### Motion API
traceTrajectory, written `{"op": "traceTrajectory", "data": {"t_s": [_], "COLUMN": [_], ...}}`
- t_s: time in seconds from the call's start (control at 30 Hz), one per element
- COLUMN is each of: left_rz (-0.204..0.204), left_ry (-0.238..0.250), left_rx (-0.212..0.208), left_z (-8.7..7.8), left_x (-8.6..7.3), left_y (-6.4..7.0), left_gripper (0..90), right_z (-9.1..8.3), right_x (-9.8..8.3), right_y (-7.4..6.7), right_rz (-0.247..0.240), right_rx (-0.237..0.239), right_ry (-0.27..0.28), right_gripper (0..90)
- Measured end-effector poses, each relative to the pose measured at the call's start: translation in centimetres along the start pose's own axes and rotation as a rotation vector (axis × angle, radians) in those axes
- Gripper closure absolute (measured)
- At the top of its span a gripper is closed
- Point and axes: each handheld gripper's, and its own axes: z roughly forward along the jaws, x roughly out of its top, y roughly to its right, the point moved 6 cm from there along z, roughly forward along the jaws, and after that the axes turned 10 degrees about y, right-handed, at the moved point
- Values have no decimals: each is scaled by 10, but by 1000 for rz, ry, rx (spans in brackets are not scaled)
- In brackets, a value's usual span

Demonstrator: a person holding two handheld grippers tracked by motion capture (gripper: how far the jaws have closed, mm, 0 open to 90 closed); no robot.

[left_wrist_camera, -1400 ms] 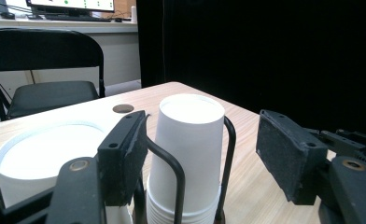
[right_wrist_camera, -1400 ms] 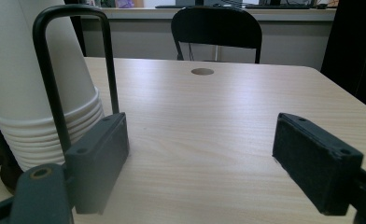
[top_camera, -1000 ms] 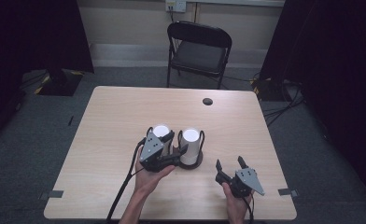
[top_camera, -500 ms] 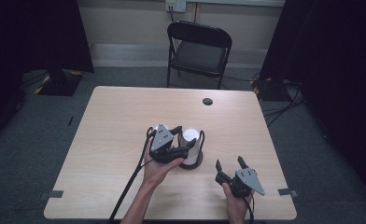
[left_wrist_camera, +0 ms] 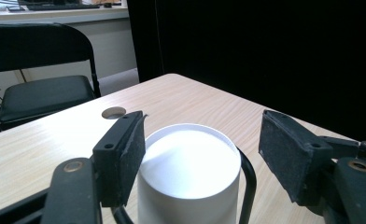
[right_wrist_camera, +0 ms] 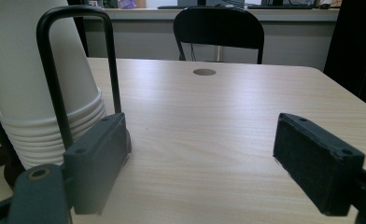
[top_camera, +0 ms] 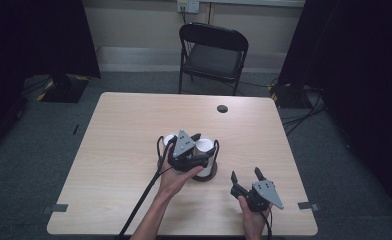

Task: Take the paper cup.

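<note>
Two stacks of upside-down white paper cups stand in a black wire holder (top_camera: 210,172) at the table's middle. The right stack (top_camera: 204,145) lies between the jaws of my left gripper (top_camera: 204,141), which have opened within the last second. In the left gripper view that gripper (left_wrist_camera: 204,142) straddles the top cup (left_wrist_camera: 190,172): the left pad (left_wrist_camera: 127,156) sits at its rim and the right pad (left_wrist_camera: 288,161) stands clear. The left stack (top_camera: 168,139) peeks out beside the gripper. My right gripper (top_camera: 246,175) rests open near the front right with nothing between its fingers.
In the right gripper view the cup stack (right_wrist_camera: 36,84) and a wire loop (right_wrist_camera: 78,70) of the holder stand left of the gripper (right_wrist_camera: 200,158). A round hole (top_camera: 222,108) marks the table's far side. A black folding chair (top_camera: 211,50) stands beyond the table.
My left gripper has moved right, from the left cup stack to the right stack. The right gripper has stayed in place.
</note>
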Motion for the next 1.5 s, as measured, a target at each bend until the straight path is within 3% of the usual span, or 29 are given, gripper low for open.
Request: {"op": "traceTrajectory", "data": {"t_s": [0.3,0.43,0.57,0.73,0.97,1.43,1.5], "left_rz": [-13,-12,-11,42,60,17,33], "left_ry": [4,-24,-8,-20,-15,-9,-6], "left_rx": [12,9,14,36,48,52,56], "left_z": [6,9,13,15,16,14,14], "left_x": [-2,-8,-11,-15,-16,-12,-12], "left_y": [-5,-5,-4,-5,-4,-5,-3], "left_gripper": [284,283,306,321,344,351,351], "right_z": [0,0,-1,-1,-1,0,0], "right_x": [0,0,0,0,0,0,0], "right_y": [0,0,0,0,-1,-1,-1], "right_rz": [3,3,2,2,2,-6,-8], "right_rx": [3,4,9,11,11,14,14], "right_ry": [3,3,4,5,4,1,0], "right_gripper": [172,172,172,172,172,172,172]}}
